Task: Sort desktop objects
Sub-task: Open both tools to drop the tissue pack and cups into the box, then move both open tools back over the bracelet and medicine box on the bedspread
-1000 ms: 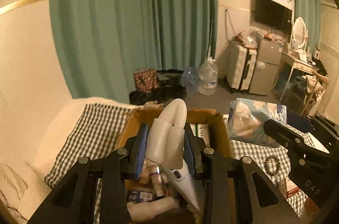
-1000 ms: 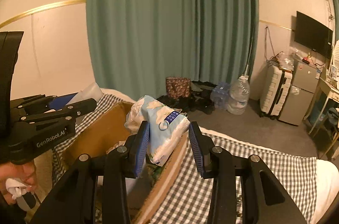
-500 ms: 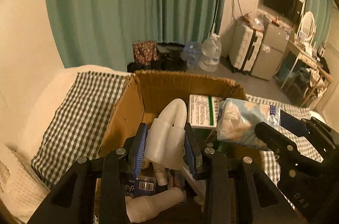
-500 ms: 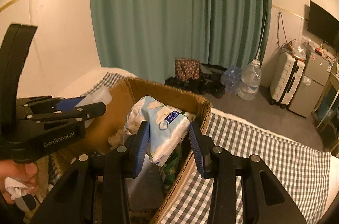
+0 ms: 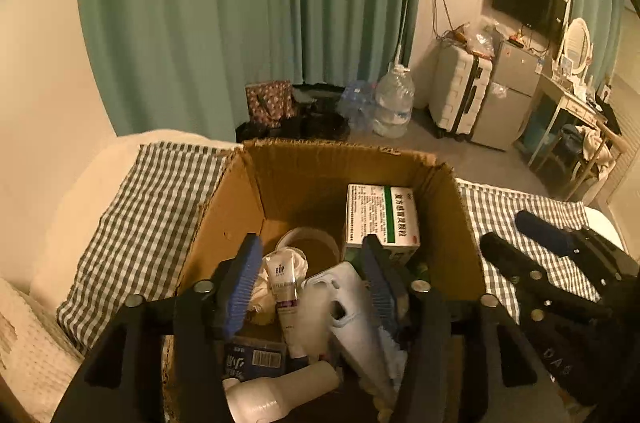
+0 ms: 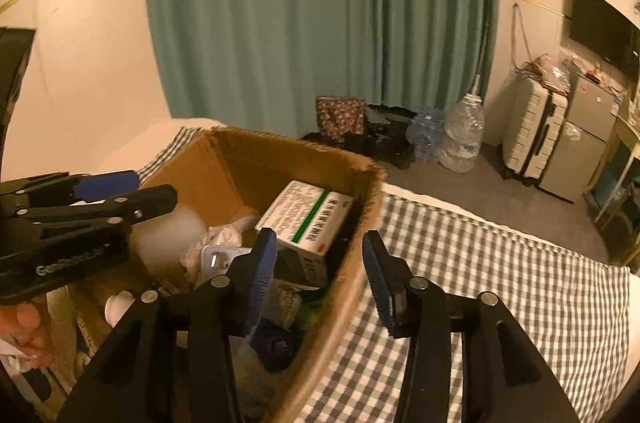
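Observation:
An open cardboard box (image 5: 240, 207) (image 6: 360, 223) stands on the checked cloth. My left gripper (image 5: 310, 243) hangs over it, jaws opening. A white plastic piece (image 5: 344, 307) lies loose in the box between and below its fingers; the pads do not press it. Around it lie a BOP tube (image 5: 282, 279), a white-and-green medicine box (image 5: 380, 219) (image 6: 308, 219), a tape roll (image 5: 320, 239) and a white bottle (image 5: 280, 395). My right gripper (image 6: 319, 237) (image 5: 560, 263) is also opening and holds nothing. It straddles the box's right wall. The left gripper (image 6: 80, 199) shows at the left.
A checked cloth (image 6: 480, 263) (image 5: 152, 207) covers the surface around the box. A hand (image 6: 24, 323) holds the left gripper. Beyond are green curtains (image 5: 240, 23), a water jug (image 5: 394, 103), a suitcase (image 5: 460, 99) and a small fridge (image 5: 508, 95) on the floor.
Both grippers sank toward the box and opened. The left let go of the white plastic piece, which now lies in the box. The right let go of its tissue pack.

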### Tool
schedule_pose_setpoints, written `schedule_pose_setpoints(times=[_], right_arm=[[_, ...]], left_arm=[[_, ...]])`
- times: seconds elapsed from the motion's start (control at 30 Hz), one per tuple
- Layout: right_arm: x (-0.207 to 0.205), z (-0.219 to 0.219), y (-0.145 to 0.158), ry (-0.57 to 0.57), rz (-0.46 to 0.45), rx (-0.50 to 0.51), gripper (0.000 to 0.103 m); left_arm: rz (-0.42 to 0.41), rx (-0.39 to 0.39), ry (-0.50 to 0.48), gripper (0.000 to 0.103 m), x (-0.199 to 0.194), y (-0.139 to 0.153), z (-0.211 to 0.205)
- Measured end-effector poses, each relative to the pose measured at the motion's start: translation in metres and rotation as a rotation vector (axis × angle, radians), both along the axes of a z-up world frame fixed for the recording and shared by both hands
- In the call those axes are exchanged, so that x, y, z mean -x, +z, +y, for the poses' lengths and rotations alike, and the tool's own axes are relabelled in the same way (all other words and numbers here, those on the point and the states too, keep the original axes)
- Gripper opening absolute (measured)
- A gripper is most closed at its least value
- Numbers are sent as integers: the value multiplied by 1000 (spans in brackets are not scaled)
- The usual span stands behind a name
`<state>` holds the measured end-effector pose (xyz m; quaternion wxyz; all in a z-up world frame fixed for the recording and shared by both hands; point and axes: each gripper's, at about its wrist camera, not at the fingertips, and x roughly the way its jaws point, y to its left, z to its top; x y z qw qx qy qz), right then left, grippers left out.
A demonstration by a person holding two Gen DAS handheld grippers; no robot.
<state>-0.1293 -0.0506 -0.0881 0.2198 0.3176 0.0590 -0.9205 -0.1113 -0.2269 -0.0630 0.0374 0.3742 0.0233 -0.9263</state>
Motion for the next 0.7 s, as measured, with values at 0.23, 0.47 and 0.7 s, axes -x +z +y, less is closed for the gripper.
schedule_pose_setpoints(times=[0.23,0.47,0.7], right_arm=[[-11,32,25,-53,45,7,52],[-31,81,55,-138,99,11,64],[-46,136,71,-236,122,-12,77]], left_arm=[[53,14,-1,72,-8,21,14],[129,21,-65,88,-18,45,48],[178,40,-137,100,-25,60,92]])
